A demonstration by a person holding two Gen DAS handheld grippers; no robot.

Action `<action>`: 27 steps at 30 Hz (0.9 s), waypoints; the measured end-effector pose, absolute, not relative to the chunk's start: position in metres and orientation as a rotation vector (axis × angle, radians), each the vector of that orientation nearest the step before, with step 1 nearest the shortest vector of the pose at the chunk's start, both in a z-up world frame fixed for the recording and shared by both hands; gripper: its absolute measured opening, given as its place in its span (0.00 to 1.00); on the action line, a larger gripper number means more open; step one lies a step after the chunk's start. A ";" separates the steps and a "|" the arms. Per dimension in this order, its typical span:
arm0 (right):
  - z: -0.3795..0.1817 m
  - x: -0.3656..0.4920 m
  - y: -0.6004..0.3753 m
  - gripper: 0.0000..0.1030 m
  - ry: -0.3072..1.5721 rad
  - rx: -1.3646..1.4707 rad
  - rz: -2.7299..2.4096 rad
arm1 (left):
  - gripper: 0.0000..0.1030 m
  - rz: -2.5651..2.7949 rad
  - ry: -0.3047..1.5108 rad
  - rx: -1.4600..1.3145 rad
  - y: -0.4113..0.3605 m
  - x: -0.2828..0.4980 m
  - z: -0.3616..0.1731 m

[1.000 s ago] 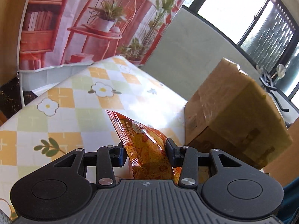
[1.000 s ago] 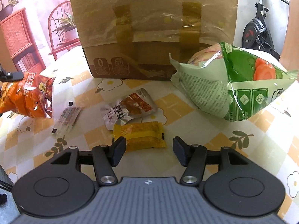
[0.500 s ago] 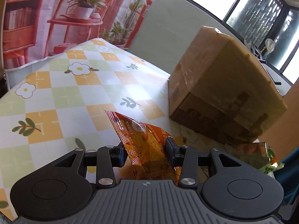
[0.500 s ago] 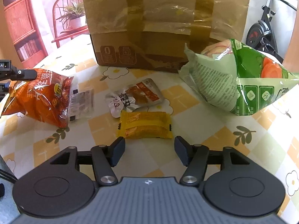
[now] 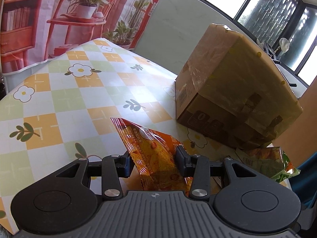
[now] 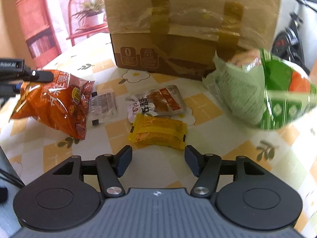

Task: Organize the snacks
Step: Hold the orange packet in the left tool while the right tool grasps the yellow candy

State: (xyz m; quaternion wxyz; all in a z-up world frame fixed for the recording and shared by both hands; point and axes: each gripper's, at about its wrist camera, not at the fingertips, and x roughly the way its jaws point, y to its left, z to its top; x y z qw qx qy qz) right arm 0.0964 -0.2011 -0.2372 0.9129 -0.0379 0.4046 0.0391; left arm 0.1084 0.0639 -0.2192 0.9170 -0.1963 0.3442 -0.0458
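— What sort of place is this?

— A room in a home, by the look of it. The table (image 5: 83, 91) has a checked cloth printed with flowers and leaves.

— Anything else?

— Far left hangs a printed backdrop (image 5: 59, 19) showing a shelf and potted plants. Far right are big windows (image 5: 277, 6). An exercise bike (image 6: 287, 39) stands at the right, behind a taped cardboard box (image 6: 190, 29) on the table.

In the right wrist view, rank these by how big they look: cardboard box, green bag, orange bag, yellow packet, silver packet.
1. cardboard box
2. green bag
3. orange bag
4. yellow packet and silver packet: look about alike, so no ranking; the yellow one lies nearer the camera.
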 end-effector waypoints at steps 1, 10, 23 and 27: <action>-0.236 0.098 -0.201 0.60 0.835 -0.116 0.090 | 0.44 -0.095 0.707 -0.407 0.064 0.108 -0.219; -0.236 0.115 -0.193 0.60 0.863 -0.400 0.236 | 0.44 -0.100 0.707 -0.417 0.066 0.110 -0.223; -0.245 0.137 -0.200 0.61 0.802 -0.200 0.210 | 0.51 -0.102 0.716 -0.417 0.069 0.116 -0.229; -0.244 0.132 -0.200 0.60 0.789 -0.148 0.154 | 0.52 -0.103 0.719 -0.414 0.069 0.116 -0.230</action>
